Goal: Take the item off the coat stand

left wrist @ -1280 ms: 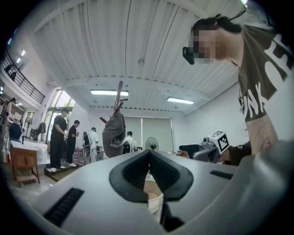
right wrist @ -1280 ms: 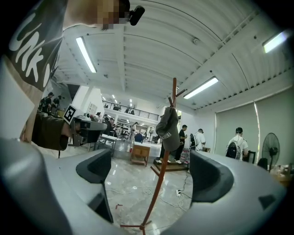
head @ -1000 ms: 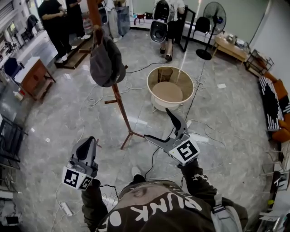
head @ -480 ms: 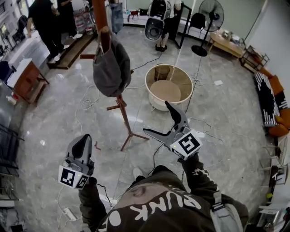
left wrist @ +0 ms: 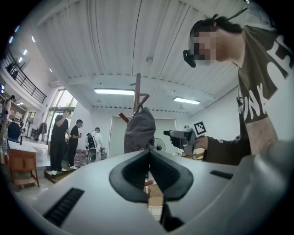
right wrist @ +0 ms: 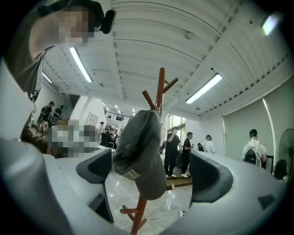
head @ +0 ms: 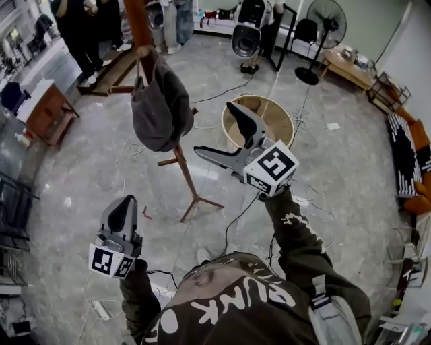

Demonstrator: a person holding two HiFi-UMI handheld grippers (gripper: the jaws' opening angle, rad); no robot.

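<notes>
A grey cap [head: 160, 108] hangs near the top of a wooden coat stand [head: 185, 182]. My right gripper [head: 215, 130] is raised and open, just right of the cap and apart from it. In the right gripper view the cap [right wrist: 142, 156] fills the gap between the open jaws of that gripper [right wrist: 156, 176], with the stand's pegs [right wrist: 159, 89] above it. My left gripper [head: 124, 210] is held low near my body, shut and empty. The left gripper view has the cap [left wrist: 140, 131] ahead above the shut jaws of the left gripper [left wrist: 149, 153].
A round wooden tub [head: 266, 121] sits on the floor behind the right gripper. Cables [head: 135, 151] trail over the marble floor. People [head: 77, 27] stand at the back left by a wooden desk [head: 44, 108]. A fan [head: 324, 17] and chairs [head: 246, 40] stand at the back.
My right gripper has risen and moved left toward the cap, which now looms large between its jaws. The left gripper has barely moved.
</notes>
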